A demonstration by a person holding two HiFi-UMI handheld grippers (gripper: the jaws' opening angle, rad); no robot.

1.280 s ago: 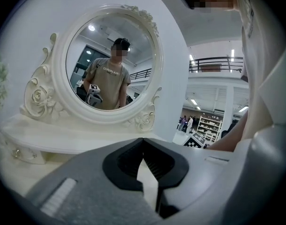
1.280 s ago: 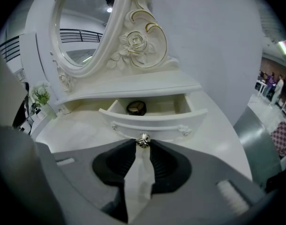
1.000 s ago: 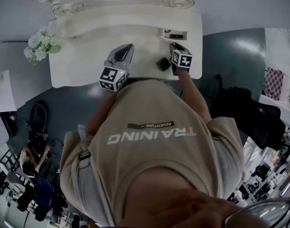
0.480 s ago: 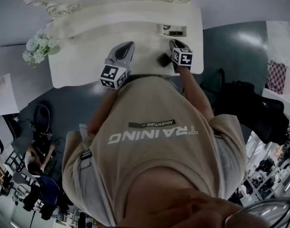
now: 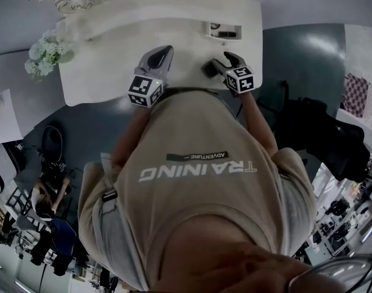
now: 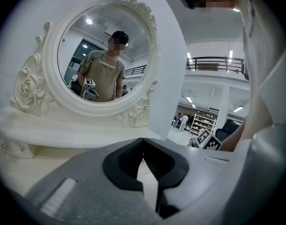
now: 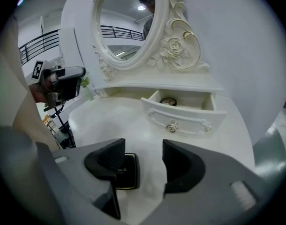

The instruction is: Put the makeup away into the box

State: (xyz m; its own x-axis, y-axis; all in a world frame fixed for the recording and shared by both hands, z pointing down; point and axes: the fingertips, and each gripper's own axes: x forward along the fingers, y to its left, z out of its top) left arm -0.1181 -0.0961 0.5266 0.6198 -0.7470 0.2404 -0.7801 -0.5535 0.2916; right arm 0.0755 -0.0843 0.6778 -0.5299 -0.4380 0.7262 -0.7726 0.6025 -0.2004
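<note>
Compact point(image 7: 125, 172), black w/ gold rim, 1 only, lies flat on the white worktop point(image 7: 110, 121) right under the R tool point(image 7: 142, 150). It is partly hidden behind one of that tool's pads. R tool's jaws have just been opening. They stand apart, and the pads don't press on the compact, which sits low btwn them, toward one side. In the head view the compact point(image 5: 208, 69) shows just beside the R tool point(image 5: 222, 60), near the worktop's front edge.

L tool point(image 6: 143, 142) is off to the other side, tips together, nothing in them. It points across the worktop at the mirror point(image 6: 101, 55).

Beyond the compact, bare worktop runs up to 1 small drawer point(image 7: 180, 118) w/ an ornate knob, pulled open at the vanity's base. Inside it lies 1 round item point(image 7: 169, 101), dark-rimmed. The raised drawer front stands btwn compact and drawer interior.

Behind the drawer rises the 1 oval mirror, carved white frame, showing a person's reflection. At the worktop's far L corner in the head view: 1 bunch of pale flowers point(image 5: 44, 52). Tools: 2.
</note>
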